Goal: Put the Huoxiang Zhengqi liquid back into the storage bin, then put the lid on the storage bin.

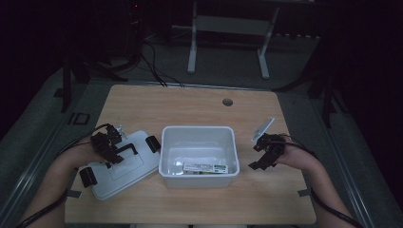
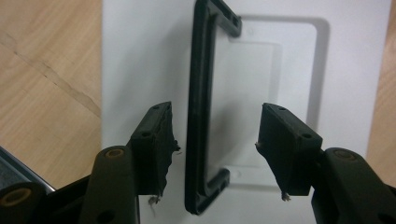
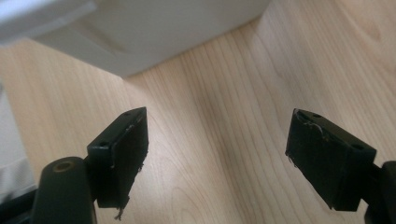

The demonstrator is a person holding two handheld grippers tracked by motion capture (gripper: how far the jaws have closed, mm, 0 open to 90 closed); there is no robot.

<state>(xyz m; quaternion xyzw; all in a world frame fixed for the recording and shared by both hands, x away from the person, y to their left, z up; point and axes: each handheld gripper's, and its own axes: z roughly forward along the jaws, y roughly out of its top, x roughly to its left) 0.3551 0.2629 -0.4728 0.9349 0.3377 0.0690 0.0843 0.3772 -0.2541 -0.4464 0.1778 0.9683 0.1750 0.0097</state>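
Note:
A white storage box (image 1: 198, 149) stands open in the middle of the wooden table, with a flat labelled packet (image 1: 205, 166) on its bottom. To its left lies its white lid (image 1: 124, 167), which has a black handle (image 2: 201, 116) on top. My left gripper (image 1: 114, 148) hangs over that lid. In the left gripper view its jaws (image 2: 215, 119) straddle the handle, and neither pad touches it. My right gripper (image 1: 255, 157) is to the right of the box, low over bare wood. Its jaws (image 3: 219, 126) stand wide apart with nothing between them, near the box's corner (image 3: 140, 42).
Black clips (image 1: 153, 142) sit at both ends of the lid. A round cable hole (image 1: 227, 102) is set in the table's far side. White frame legs (image 1: 192, 47) stand on the floor beyond the table (image 1: 190, 204). The surroundings are dark.

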